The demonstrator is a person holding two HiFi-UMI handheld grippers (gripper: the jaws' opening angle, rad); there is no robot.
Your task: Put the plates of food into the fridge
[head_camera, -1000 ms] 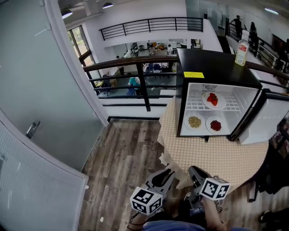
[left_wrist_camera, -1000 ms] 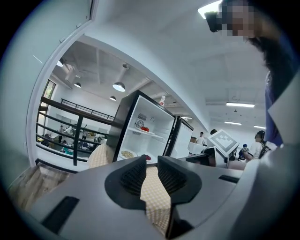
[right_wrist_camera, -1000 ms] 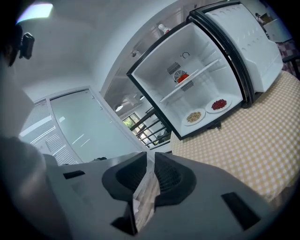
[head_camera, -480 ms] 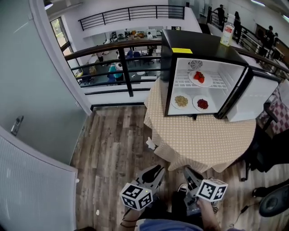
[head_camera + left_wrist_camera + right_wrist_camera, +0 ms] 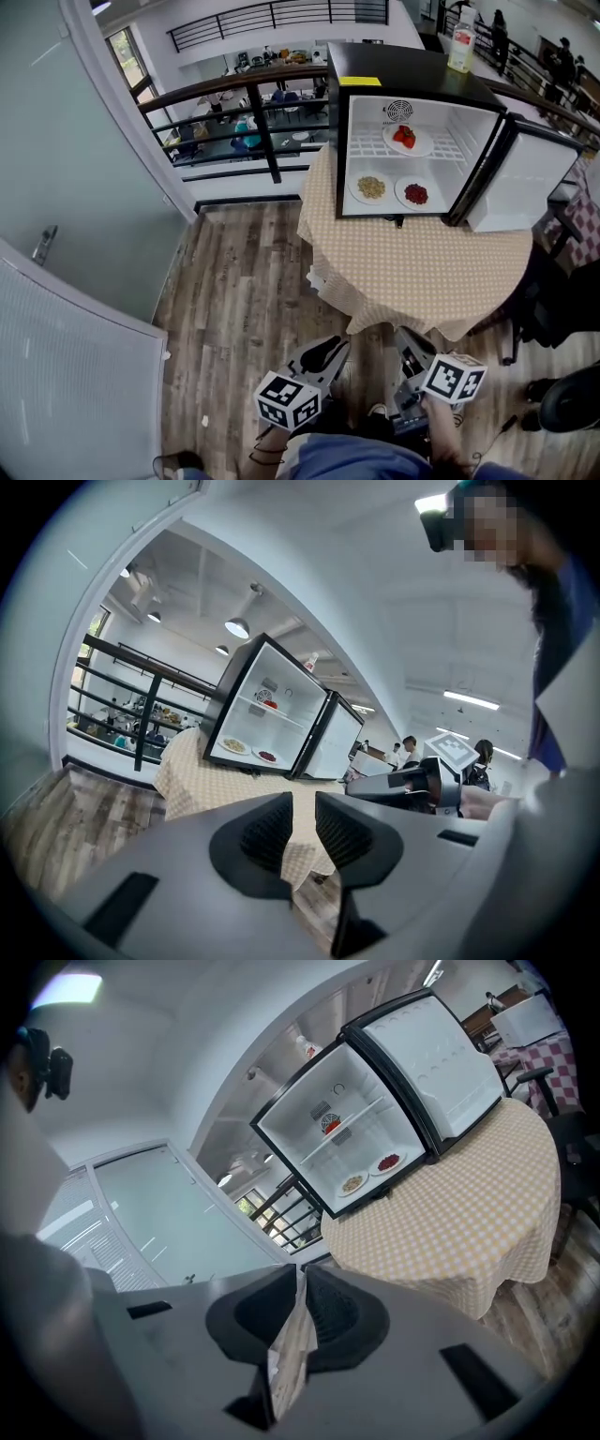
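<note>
A glass wall (image 5: 84, 169) fills the left of the head view, with a dark railing (image 5: 248, 89) running from it across the upper middle and wooden floor (image 5: 244, 291) below; at the bottom centre the left gripper (image 5: 323, 352) is held low over the floor, its jaws a narrow gap apart with nothing between them; just right of it the right gripper (image 5: 410, 349) has its jaws pressed together, a thin pale strip (image 5: 291, 1354) caught in the seam; both are well apart from the round table (image 5: 422, 272) in its checked cloth, right of centre; on the table, in the upper right, the black fridge (image 5: 375, 70) stands open; a plate of strawberries (image 5: 405, 139) sits on its wire shelf; below lie a plate of pale yellow food (image 5: 371, 187) and, to its right, a plate of dark red food (image 5: 415, 194); a bottle (image 5: 460, 39) stands on the fridge top; the fridge door (image 5: 523, 178) is swung out at far right.
</note>
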